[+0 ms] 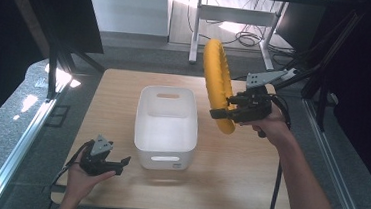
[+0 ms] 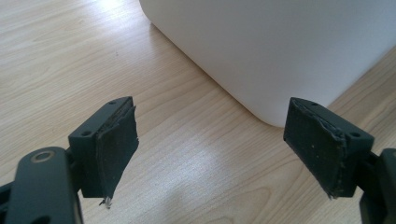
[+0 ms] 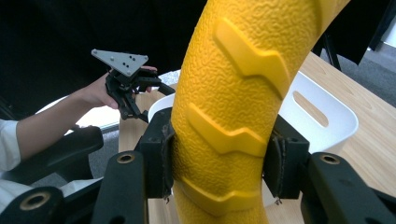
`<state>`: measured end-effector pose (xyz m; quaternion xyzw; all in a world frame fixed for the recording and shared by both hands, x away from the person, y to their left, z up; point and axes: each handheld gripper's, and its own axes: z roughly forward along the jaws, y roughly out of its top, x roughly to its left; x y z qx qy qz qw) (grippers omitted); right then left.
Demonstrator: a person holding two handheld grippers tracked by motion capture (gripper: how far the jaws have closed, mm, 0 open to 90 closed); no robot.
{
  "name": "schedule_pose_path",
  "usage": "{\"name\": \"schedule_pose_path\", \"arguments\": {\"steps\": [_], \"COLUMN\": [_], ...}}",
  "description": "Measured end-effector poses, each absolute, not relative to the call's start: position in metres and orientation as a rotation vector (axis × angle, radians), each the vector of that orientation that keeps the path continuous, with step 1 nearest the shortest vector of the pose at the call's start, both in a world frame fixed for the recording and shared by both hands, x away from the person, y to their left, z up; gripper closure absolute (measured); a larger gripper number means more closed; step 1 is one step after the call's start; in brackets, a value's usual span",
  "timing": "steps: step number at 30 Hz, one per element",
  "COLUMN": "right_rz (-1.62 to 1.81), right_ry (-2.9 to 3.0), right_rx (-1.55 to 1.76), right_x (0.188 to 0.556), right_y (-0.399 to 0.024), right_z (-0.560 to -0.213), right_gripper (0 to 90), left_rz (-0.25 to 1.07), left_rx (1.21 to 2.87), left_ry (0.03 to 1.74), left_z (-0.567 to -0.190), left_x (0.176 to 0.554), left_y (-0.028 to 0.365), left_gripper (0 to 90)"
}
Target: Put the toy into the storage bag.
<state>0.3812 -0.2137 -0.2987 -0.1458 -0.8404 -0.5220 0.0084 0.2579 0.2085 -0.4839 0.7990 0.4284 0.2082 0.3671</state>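
I had the right gripper [image 1: 221, 113] clamped on the yellow ring [image 1: 216, 82], both pads pressed flat against its lower arc. In the right gripper view the ring [image 3: 233, 93] rose between the jaws, its pebbled skin and raised zigzag treads facing the camera. The ring stood upright on edge in the air, above the wooden table [image 1: 248, 169] and just to the right of the white bin [image 1: 165, 128], its lowest part hanging near the bin's right rim without touching it as far as I could tell. The right hand [image 1: 267, 123] held that gripper out to the right of the bin, with the grey plate on top tilted toward the far side.

The left gripper [image 1: 123, 164] sat low at the near left corner of the bin, held in the left hand [image 1: 82, 179]. Its jaws stood wide apart with nothing between them; in the left gripper view the worn black pads [image 2: 116, 149] framed bare tabletop, and the bin's rounded white corner [image 2: 280, 51] lay just beyond them, not touched. The bin itself rested mid-table, its handle slots on the near and far walls.
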Motion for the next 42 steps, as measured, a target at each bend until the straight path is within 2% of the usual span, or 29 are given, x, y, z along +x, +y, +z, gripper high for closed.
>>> {"name": "schedule_pose_path", "arguments": {"steps": [42], "right_rz": [-1.672], "right_ry": [-2.593], "right_rx": [-0.288], "right_x": [0.375], "right_y": [-0.167], "right_z": [-0.271], "right_gripper": [51.7], "left_rz": [0.536], "left_rx": [2.054], "left_ry": [1.100], "left_z": [-0.483], "left_x": [0.258], "left_y": [0.209], "left_gripper": [17.5]}}
